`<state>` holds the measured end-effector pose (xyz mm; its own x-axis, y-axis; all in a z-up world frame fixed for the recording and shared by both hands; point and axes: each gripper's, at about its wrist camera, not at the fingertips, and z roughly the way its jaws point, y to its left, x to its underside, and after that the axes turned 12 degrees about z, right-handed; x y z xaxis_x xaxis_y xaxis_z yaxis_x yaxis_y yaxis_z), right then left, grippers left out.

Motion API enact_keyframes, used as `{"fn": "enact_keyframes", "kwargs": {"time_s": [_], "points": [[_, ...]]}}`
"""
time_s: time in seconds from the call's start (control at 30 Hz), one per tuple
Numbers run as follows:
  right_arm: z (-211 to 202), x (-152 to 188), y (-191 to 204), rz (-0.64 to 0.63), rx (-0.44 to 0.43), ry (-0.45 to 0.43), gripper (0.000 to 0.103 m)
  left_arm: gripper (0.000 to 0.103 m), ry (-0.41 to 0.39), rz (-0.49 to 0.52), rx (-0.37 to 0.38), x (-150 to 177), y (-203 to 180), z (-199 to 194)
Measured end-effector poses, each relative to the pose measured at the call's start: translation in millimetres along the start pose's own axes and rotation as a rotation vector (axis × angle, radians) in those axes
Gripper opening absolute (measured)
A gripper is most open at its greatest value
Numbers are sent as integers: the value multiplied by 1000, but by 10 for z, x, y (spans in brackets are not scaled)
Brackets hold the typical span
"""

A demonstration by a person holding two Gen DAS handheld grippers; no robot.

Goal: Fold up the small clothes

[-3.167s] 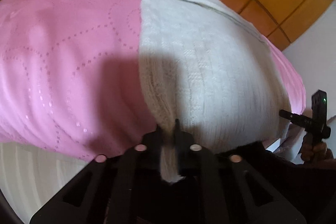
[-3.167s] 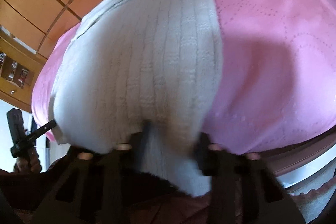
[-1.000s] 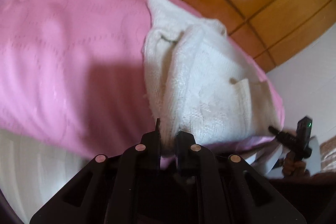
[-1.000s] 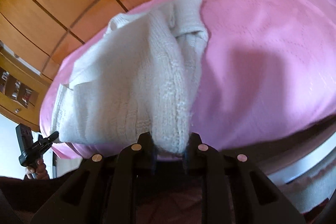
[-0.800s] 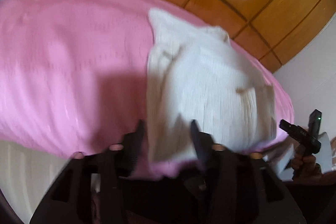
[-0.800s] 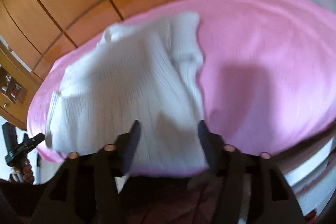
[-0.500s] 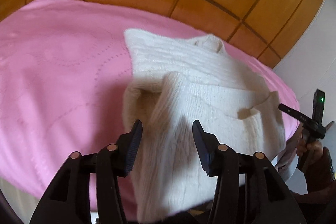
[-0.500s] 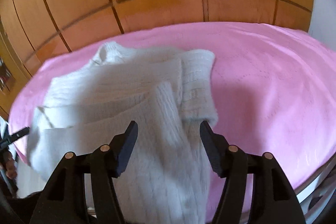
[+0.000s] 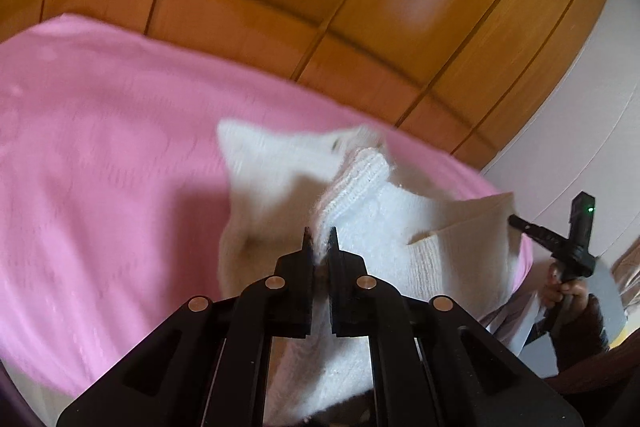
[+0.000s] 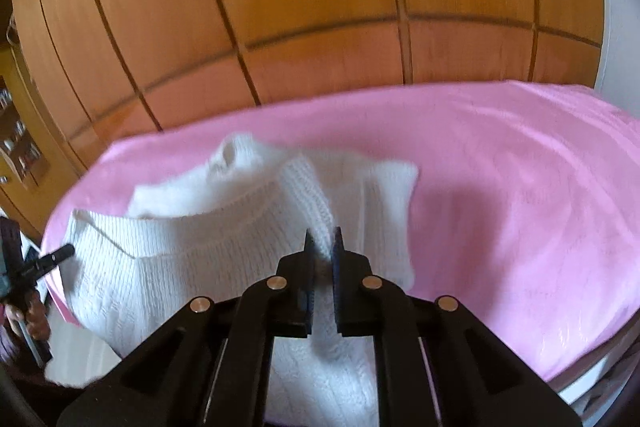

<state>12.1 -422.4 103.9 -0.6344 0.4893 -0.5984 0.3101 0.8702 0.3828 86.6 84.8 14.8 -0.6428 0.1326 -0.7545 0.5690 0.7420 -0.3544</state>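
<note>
A bed [image 10: 520, 187] covered in a pink blanket [image 9: 100, 147] is set against a wood-panelled wall [image 10: 280, 7]. A white wall [image 9: 580, 107] is seen right of the panelling, and shelves [image 10: 20, 147] left of it.

One white sweater [image 9: 400, 223], one pink blanket [image 9: 100, 155], two grippers.

Left tongs [image 9: 319, 241] and right tongs [image 10: 321, 241] — both pinched nearly closed
</note>
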Motion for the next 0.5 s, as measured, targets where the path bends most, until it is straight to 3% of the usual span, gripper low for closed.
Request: {"fn": "enact_keyframes", "kwargs": {"time_s": [0.3,0.5], "points": [[707,-576,-41,71,68,-43,6,5,-39,-78,-44,-586,373,599],[1416,-703,-214,126,192,27,6,5,57,-125,-135,-802,654,1221]]}}
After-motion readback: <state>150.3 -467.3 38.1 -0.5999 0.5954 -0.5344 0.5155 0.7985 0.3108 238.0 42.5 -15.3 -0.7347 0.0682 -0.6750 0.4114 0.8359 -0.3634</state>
